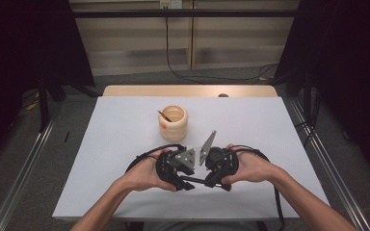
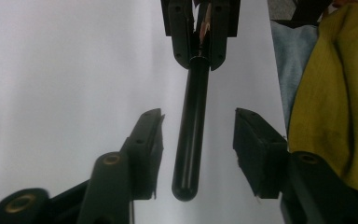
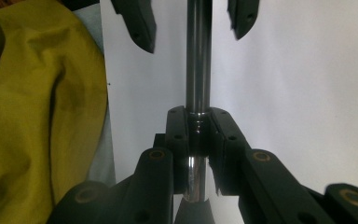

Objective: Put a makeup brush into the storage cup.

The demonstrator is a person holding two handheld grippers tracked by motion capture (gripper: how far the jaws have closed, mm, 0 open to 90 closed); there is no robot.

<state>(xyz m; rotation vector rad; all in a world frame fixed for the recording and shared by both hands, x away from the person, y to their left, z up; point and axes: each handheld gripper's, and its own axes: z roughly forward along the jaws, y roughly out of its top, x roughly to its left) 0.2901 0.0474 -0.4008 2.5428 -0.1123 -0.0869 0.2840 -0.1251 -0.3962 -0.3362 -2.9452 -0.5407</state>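
Over the near middle of the white table (image 1: 125,144), the person holds two grippers nose to nose with one black pen (image 2: 193,126) bridging them.

On the left, the left gripper (image 2: 198,140) stands released: its jaws flank the pen's rounded end with a gap on each side, neither pad touching the barrel. To my eye the step in hand is taking hold of this end, perhaps to pull the cap from the body. To do that well, I'd keep the barrel centred between the pads so both meet it together, close squarely on the cylinder rather than its rounded tip, and keep both hands level and in line so any pull runs straight along the pen.

On the right, the right gripper (image 3: 198,135) is clenched on the pen's other end, the barrel clamped between its pads where a shiny band shows.

Farther back, past the hands, stands a single ribbed wooden pen cup (image 1: 173,122) with one dark stick-like item leaning inside; what it is I can't tell.

The count: two grippers, one pen held, one cup, one item in it.
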